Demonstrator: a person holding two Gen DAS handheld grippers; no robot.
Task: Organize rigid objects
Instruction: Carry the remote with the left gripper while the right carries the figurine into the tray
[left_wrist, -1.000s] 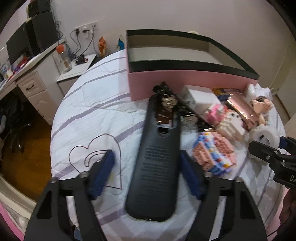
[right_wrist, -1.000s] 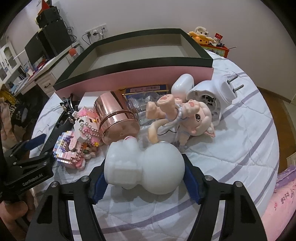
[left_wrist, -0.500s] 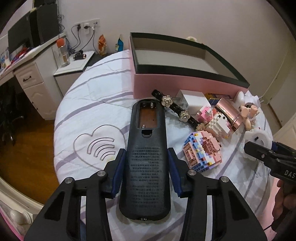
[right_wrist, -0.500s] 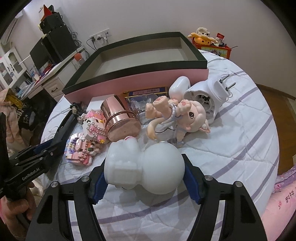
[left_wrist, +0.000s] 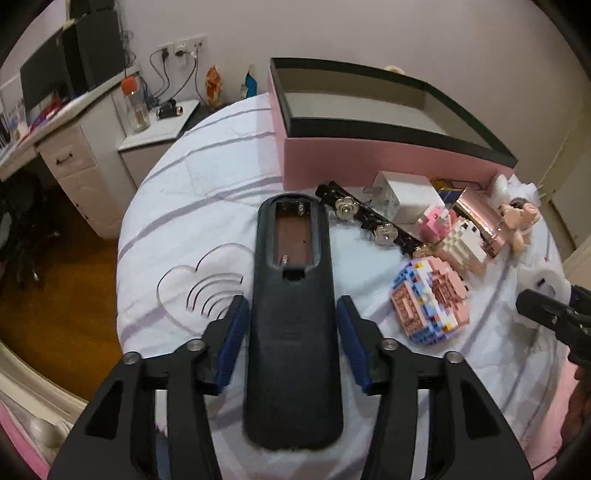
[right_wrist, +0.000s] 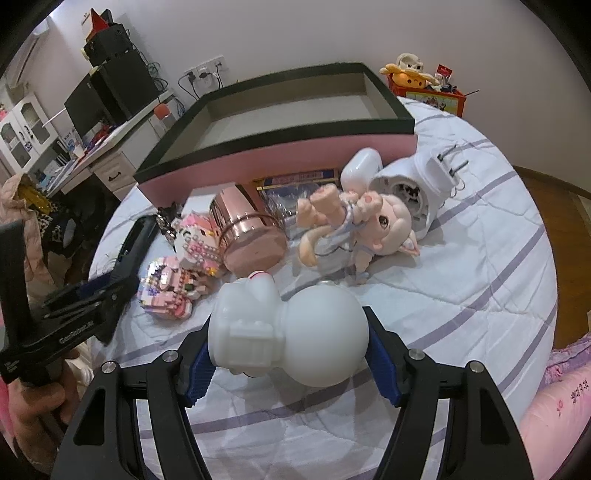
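My left gripper (left_wrist: 293, 325) is shut on a black remote control (left_wrist: 293, 332), back side up with its battery bay open, lifted above the white bedspread. My right gripper (right_wrist: 286, 350) is shut on a white round-bodied figurine (right_wrist: 291, 332), held just above the bed. The left gripper with the remote also shows in the right wrist view (right_wrist: 110, 280). A pink box with a black rim (left_wrist: 388, 147) stands open at the back; it also shows in the right wrist view (right_wrist: 280, 147).
Before the box lie a black flowered hair clip (left_wrist: 369, 221), a white charger (left_wrist: 402, 199), brick-built toys (left_wrist: 432, 299), a rose-gold tin (right_wrist: 247, 236), a doll (right_wrist: 354, 229) and a white plug-in device (right_wrist: 417, 184). A clear heart plaque (left_wrist: 199, 288) lies left. Desk (left_wrist: 70, 147) beyond.
My left gripper closed on the remote and lifted it back from the clutter. My right gripper rose slightly, still holding the white figurine.
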